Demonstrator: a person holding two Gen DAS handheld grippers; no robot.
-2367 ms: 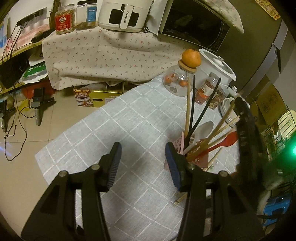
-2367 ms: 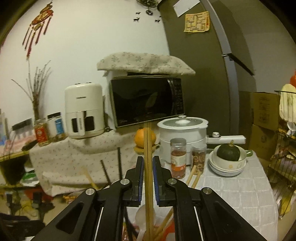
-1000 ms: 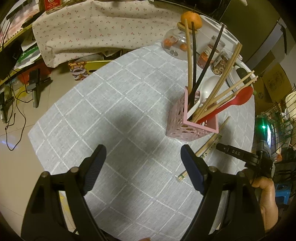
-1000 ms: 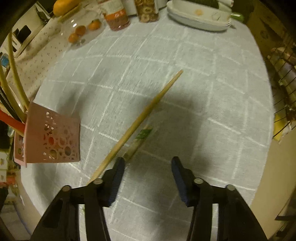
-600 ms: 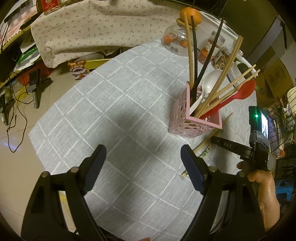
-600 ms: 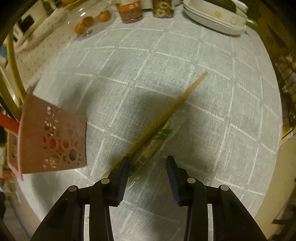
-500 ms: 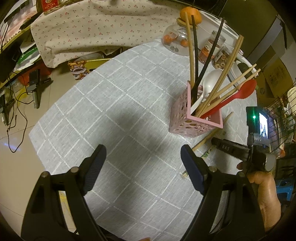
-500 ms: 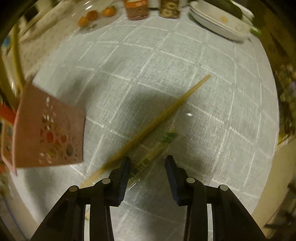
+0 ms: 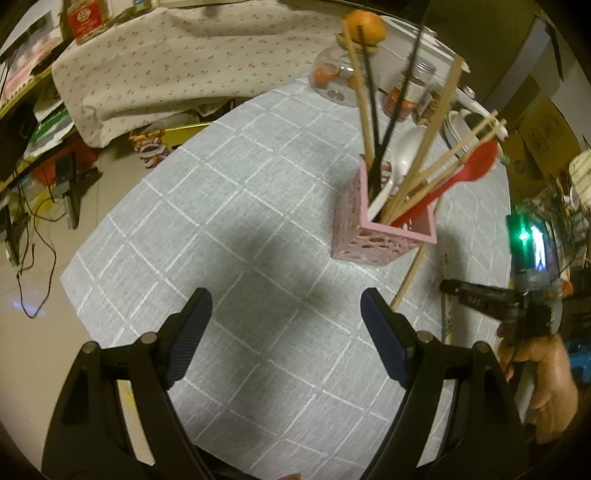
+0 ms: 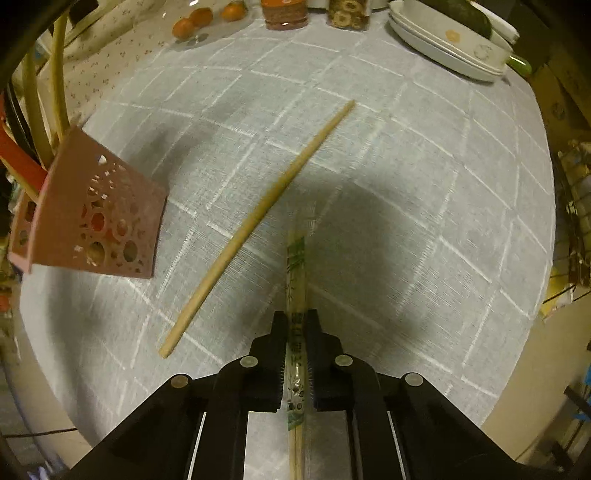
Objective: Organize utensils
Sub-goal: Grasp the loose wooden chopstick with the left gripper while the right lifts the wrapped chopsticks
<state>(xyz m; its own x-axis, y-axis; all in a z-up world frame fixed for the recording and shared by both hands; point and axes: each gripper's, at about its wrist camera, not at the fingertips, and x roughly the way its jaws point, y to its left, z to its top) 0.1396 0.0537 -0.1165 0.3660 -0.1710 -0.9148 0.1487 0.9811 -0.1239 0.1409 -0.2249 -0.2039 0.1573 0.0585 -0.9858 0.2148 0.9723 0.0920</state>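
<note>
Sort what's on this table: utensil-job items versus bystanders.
Job items: wrapped chopsticks clamped in right gripper; loose wooden chopstick; pink holder with utensils; open left gripper.

Bystanders: orange, spice jars, stacked dishes, glass jar.

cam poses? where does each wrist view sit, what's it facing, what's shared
Left wrist: above the table's near edge, looking down across the grey tablecloth at the pink holder; shows the open left gripper and the person's right hand.
Right wrist: low over the cloth, facing the plates; shows the right gripper shut on the wrapped chopsticks.
Shared: pink holder, loose chopstick, tablecloth.
</note>
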